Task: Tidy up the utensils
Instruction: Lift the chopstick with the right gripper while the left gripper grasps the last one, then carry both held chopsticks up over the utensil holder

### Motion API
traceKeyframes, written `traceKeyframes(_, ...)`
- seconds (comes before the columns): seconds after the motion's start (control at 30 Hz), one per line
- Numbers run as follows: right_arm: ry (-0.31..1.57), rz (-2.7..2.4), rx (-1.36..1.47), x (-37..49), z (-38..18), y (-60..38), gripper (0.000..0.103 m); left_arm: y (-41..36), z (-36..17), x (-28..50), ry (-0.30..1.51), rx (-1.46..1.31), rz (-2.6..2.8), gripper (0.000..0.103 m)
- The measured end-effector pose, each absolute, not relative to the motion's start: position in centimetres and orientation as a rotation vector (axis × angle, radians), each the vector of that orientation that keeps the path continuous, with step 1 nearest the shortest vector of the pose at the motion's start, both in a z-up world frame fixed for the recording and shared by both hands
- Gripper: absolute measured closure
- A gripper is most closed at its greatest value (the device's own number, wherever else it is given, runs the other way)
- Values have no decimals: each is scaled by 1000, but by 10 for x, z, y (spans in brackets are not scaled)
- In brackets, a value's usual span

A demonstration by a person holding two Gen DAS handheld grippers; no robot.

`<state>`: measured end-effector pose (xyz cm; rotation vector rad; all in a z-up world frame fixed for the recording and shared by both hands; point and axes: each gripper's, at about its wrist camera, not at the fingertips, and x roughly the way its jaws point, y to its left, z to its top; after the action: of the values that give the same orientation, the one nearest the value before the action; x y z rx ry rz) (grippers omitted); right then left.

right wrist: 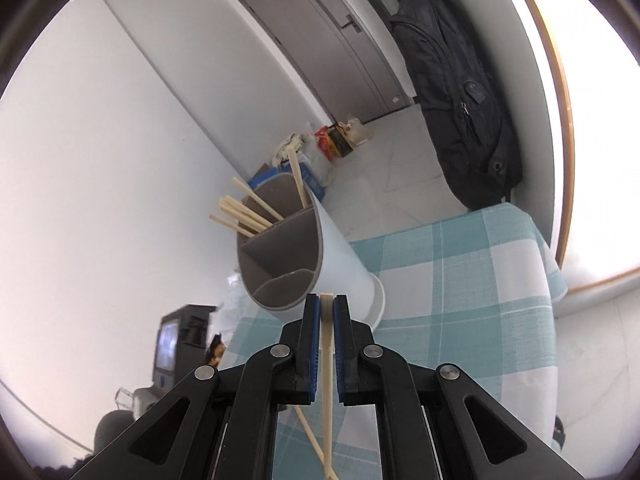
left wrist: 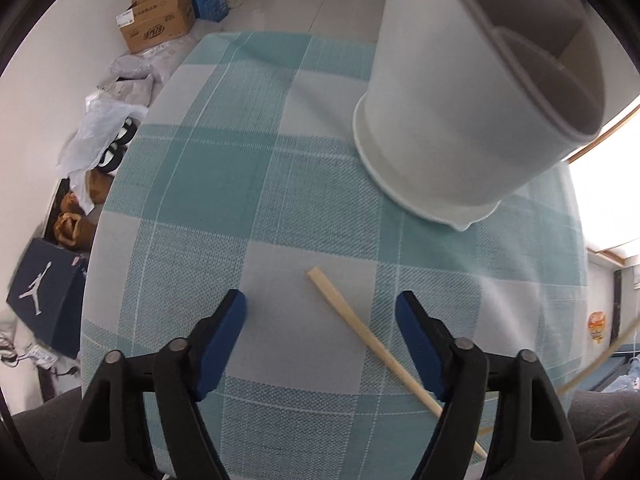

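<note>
While its blue pads stand wide apart above the checked cloth [left wrist: 248, 184], the left gripper [left wrist: 322, 304] straddles a loose chopstick [left wrist: 360, 328], untouched. Right gripper [right wrist: 327, 300] clamps another chopstick [right wrist: 327, 344], utensil holder [right wrist: 320, 256] just ahead.

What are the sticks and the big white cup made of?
The chopstick on the cloth looks like pale bamboo or wood: matte tan with squared edges. The white holder looks like smooth matte plastic with grey dividers inside, though it could be glazed ceramic.
</note>
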<state>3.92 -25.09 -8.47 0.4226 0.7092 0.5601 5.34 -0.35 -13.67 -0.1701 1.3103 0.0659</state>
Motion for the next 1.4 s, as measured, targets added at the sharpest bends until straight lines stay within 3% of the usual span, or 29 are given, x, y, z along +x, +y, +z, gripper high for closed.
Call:
traceKeyframes(0.17, 696, 582, 450, 36, -84, -263, 97, -3, -138, 58, 1318, -178, 115, 39)
traceKeyframes(0.37, 658, 584, 435, 31, -77, -269, 97, -13, -138, 63, 1325, -138, 165, 62)
traceKeyframes(0.5, 660, 583, 431, 30, -77, -270, 97, -23, -136, 65, 1333, -135, 135, 91)
traceKeyframes(0.63, 645, 578, 428, 28, -75, -275, 97, -17, -137, 67, 1307, -194, 147, 100)
traceKeyframes(0.83, 650, 565, 423, 27, -77, -276, 97, -10, -130, 62, 1233, -309, 104, 102)
traceKeyframes(1.2, 647, 558, 377, 26, -80, -264, 97, 4, -64, 25, 876, -387, -19, 102)
traceKeyframes(1.4, 630, 565, 324, 20, -78, -251, 97, -2, -46, 9, 767, -357, -69, 102)
